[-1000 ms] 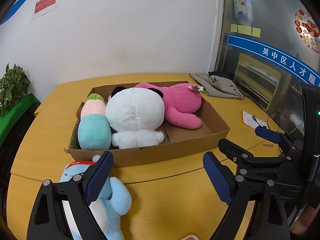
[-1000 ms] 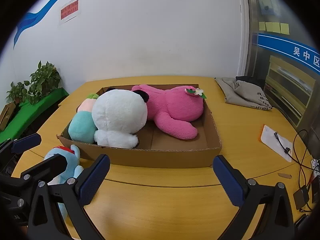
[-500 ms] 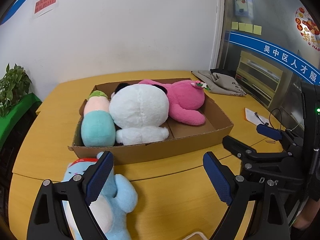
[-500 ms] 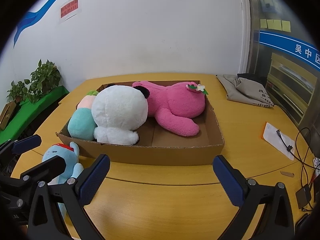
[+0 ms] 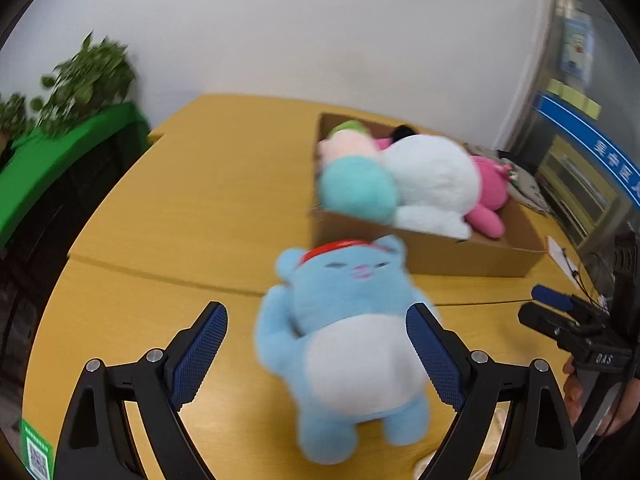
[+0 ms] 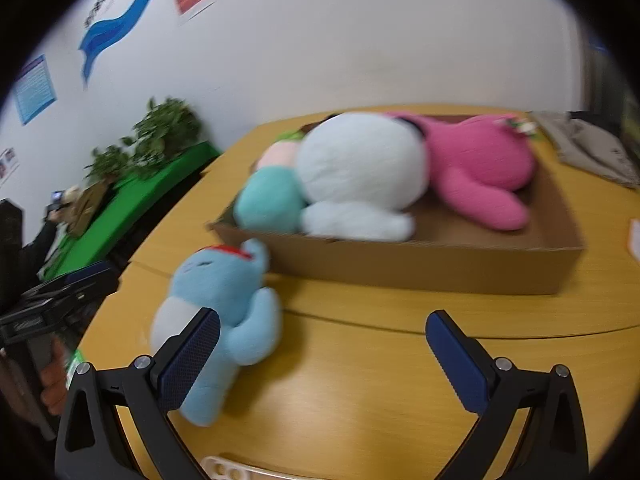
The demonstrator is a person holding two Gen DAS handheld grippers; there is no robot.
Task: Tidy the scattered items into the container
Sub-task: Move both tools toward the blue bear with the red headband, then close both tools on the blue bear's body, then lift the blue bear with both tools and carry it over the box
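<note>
A light-blue plush bear (image 5: 348,344) with a white belly and a red cap lies on its back on the yellow table, just in front of the cardboard box (image 5: 472,254). My left gripper (image 5: 318,354) is open, its blue pads either side of the bear's body without clearly touching it. In the right wrist view the bear (image 6: 218,316) lies at lower left, and my right gripper (image 6: 322,364) is open over bare table beside it. The box (image 6: 440,266) holds a white plush (image 6: 360,172), a pink plush (image 6: 480,164) and a teal and pink plush (image 6: 268,200).
A green-covered ledge with potted plants (image 5: 86,80) runs along the table's left side. A grey folded bag (image 6: 592,148) lies behind the box at right. A paper sheet with a cable (image 5: 564,258) sits right of the box. A person's hand (image 6: 52,380) holds the left tool.
Both cameras swung left and lower. The blue bear, earlier at the left gripper's left finger, now sits between the left pads. The right gripper has come closer to the bear and box.
</note>
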